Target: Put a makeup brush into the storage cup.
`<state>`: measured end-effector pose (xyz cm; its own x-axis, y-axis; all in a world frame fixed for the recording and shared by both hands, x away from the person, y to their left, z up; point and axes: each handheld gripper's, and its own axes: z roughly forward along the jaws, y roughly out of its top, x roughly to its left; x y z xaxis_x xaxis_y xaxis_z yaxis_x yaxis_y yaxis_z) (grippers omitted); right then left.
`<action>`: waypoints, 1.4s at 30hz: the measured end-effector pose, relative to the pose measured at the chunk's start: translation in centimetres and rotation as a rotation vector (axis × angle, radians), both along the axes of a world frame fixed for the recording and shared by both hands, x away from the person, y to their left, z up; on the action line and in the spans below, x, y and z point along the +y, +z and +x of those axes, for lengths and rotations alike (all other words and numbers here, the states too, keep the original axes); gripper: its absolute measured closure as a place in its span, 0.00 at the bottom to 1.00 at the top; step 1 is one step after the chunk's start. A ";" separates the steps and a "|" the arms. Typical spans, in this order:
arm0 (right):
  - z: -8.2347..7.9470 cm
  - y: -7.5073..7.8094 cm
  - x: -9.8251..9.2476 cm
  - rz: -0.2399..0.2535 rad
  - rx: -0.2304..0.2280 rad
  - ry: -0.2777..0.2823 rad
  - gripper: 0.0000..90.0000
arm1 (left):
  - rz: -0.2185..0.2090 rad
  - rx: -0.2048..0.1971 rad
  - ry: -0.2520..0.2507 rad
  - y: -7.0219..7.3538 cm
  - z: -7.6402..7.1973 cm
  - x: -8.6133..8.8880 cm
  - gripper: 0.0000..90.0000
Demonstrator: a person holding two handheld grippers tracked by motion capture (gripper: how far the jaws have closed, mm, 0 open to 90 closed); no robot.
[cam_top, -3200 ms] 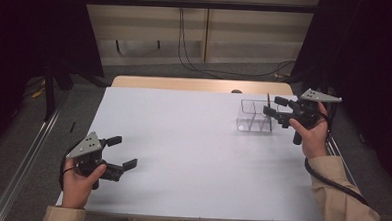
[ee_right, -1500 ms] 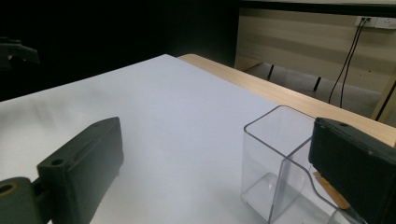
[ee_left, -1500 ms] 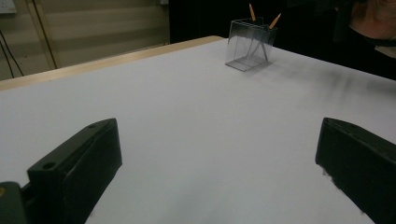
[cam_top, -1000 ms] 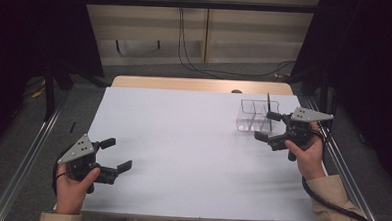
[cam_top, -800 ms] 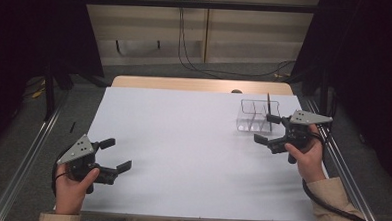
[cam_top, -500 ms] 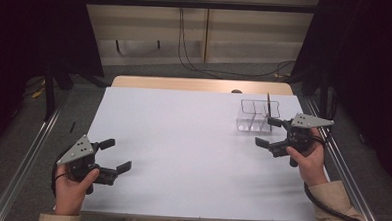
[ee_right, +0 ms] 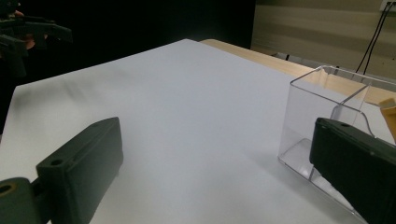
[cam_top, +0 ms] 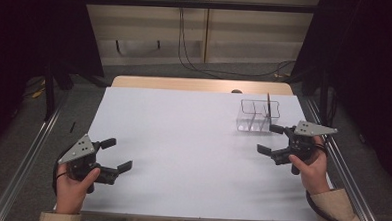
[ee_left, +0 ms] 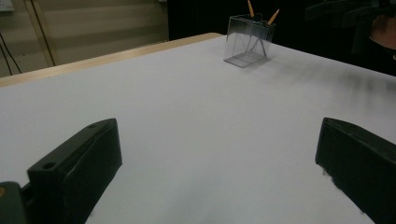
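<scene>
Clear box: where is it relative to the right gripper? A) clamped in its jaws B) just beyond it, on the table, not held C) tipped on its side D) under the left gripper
B: the clear box stands upright on the table beyond the open right gripper, apart from its jaws.

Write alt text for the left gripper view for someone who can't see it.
Two open black jaws of the left gripper frame a white table. Far across it stands a clear plastic box holding thin sticks with orange tips. The other gripper appears at the top right corner.
</scene>
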<state>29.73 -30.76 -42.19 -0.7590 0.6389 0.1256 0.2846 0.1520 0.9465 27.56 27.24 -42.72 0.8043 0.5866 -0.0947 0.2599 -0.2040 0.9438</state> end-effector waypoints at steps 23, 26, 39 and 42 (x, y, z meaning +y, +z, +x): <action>-1.9 -0.9 -0.5 -0.012 0.032 -0.003 0.02 | 0.007 -0.001 -0.010 0.0 0.1 -0.3 0.00; -2.2 -1.0 -0.7 -0.012 0.034 -0.004 0.02 | 0.007 -0.001 -0.010 0.0 0.1 -0.4 0.00; -3.0 -1.4 -1.0 -0.024 0.031 -0.009 0.02 | 0.012 -0.004 -0.014 0.0 0.1 -0.4 0.00; -3.2 -1.4 -1.0 -0.027 0.028 -0.009 0.03 | 0.011 -0.003 -0.016 0.0 0.1 -0.5 0.00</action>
<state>26.53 -31.81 -43.61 -0.7498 0.6488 0.1297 0.3126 0.1746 0.9337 27.71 26.76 -42.70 0.8139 0.5747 -0.0854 0.2534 -0.2190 0.9422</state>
